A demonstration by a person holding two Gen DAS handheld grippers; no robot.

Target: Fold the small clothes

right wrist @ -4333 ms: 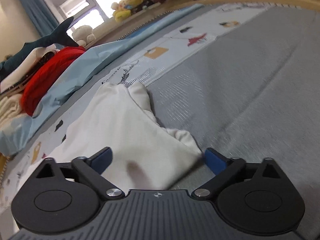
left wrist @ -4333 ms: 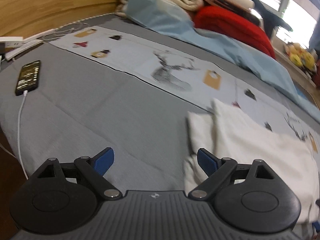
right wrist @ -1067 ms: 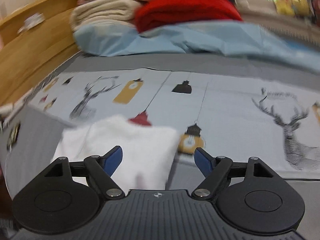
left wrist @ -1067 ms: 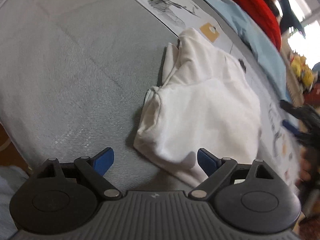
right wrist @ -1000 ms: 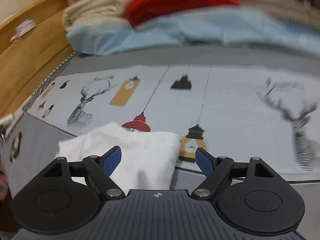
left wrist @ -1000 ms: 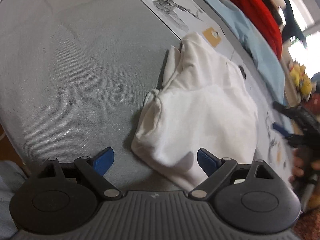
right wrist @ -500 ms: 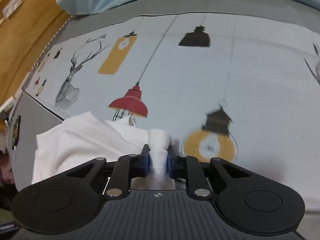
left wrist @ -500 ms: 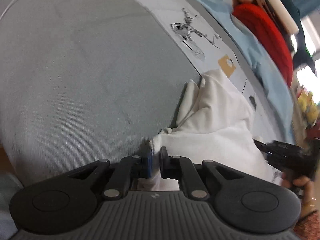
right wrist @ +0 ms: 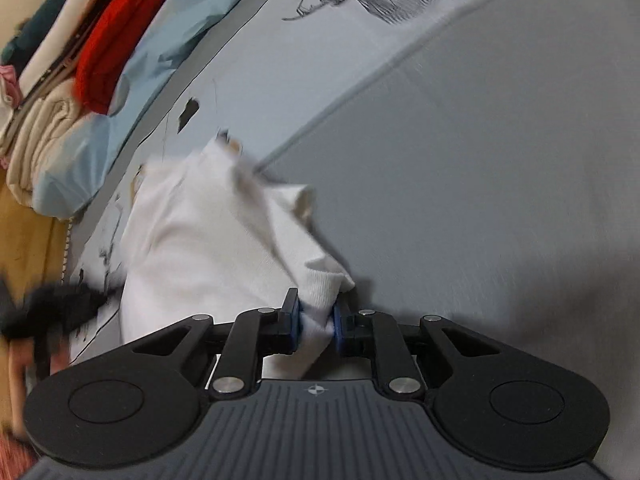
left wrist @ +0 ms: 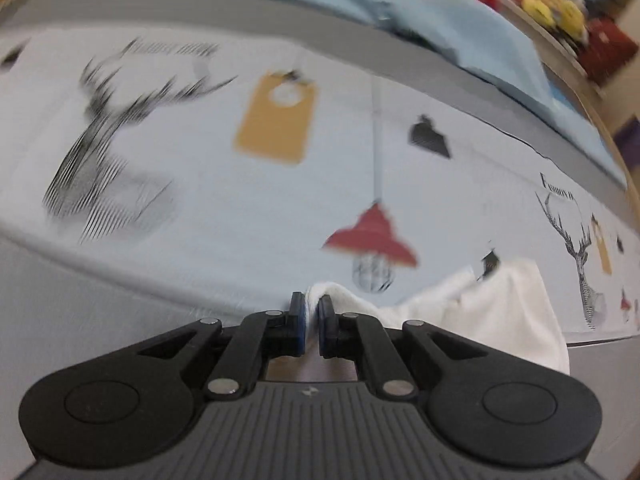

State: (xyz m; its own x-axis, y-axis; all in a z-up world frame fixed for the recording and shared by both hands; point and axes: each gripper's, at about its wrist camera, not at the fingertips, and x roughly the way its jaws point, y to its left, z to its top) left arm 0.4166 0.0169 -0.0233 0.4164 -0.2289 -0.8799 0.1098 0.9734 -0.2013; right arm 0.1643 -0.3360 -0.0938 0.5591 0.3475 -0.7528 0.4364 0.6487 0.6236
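Observation:
A small white garment [right wrist: 200, 232] lies crumpled on the bed, across the line where the grey cover meets the printed sheet. My right gripper [right wrist: 316, 316] pinches a thick ribbed bunch at its near corner; the jaws are opening slightly with the cloth still pressed between the pads. In the left wrist view my left gripper [left wrist: 312, 312] is shut on a thin white edge of the same garment [left wrist: 500, 308], which trails off to the right. The blurred dark shape at the left of the right wrist view is the left gripper [right wrist: 52, 312] in a hand.
The pale printed sheet [left wrist: 240, 184] with deer and lamp pictures runs across the bed beside the grey cover [right wrist: 500, 160]. A light blue blanket [right wrist: 80, 160], a red one [right wrist: 108, 40] and cream folded bedding [right wrist: 44, 136] pile up by the wooden headboard [right wrist: 24, 232].
Both grippers went from wide open over the garment to closed on its edges. Both then swung and rolled quickly, pulling the cloth with them; the pictures are smeared.

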